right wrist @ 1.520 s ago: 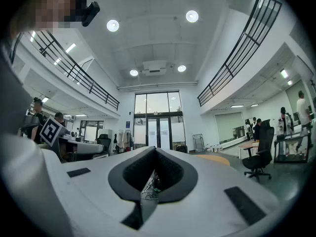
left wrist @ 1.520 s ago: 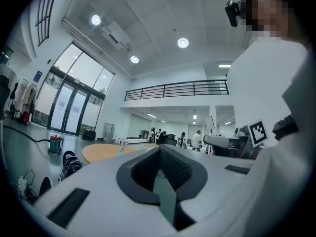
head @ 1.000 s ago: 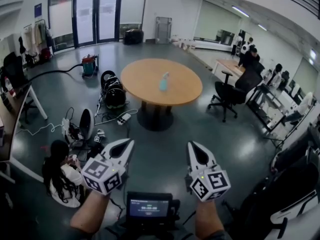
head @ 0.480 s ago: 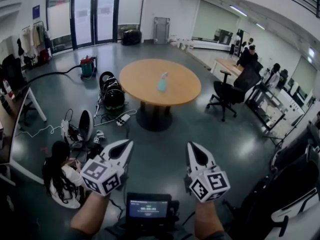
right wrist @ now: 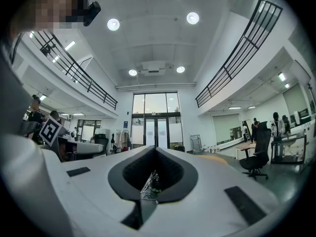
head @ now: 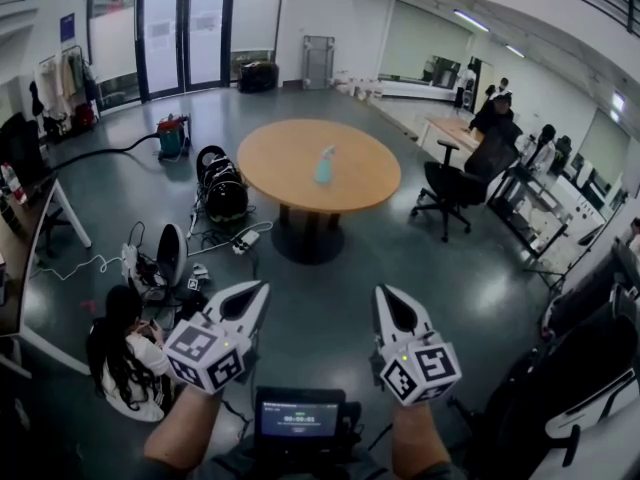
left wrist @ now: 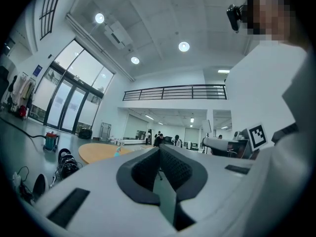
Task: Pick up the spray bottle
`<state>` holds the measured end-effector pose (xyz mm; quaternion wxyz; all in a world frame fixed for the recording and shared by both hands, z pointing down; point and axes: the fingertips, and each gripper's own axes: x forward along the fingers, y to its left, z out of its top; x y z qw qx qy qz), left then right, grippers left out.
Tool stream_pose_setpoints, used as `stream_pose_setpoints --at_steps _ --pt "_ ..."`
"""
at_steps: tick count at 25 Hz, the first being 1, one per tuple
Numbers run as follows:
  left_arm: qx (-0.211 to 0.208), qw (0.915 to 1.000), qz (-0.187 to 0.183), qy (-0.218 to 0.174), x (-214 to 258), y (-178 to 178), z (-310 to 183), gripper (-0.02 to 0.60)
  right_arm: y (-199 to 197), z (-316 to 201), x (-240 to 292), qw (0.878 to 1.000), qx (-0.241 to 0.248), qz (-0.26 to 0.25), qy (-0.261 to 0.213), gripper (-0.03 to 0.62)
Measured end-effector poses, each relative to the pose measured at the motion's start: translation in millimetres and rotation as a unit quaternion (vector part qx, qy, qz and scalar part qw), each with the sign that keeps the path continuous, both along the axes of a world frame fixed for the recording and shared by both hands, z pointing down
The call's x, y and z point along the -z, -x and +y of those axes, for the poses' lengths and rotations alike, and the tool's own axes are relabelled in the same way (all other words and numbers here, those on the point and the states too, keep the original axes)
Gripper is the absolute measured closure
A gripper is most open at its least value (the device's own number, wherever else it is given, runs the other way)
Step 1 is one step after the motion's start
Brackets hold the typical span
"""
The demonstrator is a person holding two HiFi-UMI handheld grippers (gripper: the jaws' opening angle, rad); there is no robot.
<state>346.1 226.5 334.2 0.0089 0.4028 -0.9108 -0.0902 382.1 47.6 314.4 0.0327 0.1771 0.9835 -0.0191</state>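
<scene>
Left gripper (head: 262,286) and right gripper (head: 382,290) both clenched, nothing between the jaws, held level side by side just above a small screen (head: 298,418). Spray bottle (head: 325,165) stands upright near the middle of the round wooden table (head: 270,163), well apart from both grippers across the floor. Black office chair (head: 452,190) sits right of the table.

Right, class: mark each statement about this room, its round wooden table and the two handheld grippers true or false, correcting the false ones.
1. The pale blue plastic spray bottle stands on the round wooden table. True.
2. The left gripper is clamped on the bottle. False: it is shut on nothing, well short of the table.
3. The right gripper has its jaws together. True.
4. The black office chair stands left of the table in the head view. False: it stands right.
</scene>
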Motion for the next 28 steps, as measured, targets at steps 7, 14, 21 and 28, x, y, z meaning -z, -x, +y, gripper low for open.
stream_pose_setpoints --at_steps 7,14,21,28 --pt "-0.008 1.0000 0.002 -0.002 -1.5 2.6 20.1 0.583 0.3 18.3 2.4 1.000 -0.017 0.002 -0.008 0.586" --pt "-0.023 0.9997 0.005 -0.002 -6.5 2.9 37.1 0.583 -3.1 36.7 2.2 0.999 -0.032 0.001 -0.020 0.585" --pt "-0.031 0.9994 0.014 -0.010 -10.1 10.4 42.8 0.583 -0.5 43.4 0.0 0.999 -0.045 0.011 -0.020 0.585" --pt "-0.021 0.9996 0.014 -0.010 -14.6 36.9 40.6 0.583 27.8 42.9 -7.3 1.000 -0.027 0.010 -0.013 0.585"
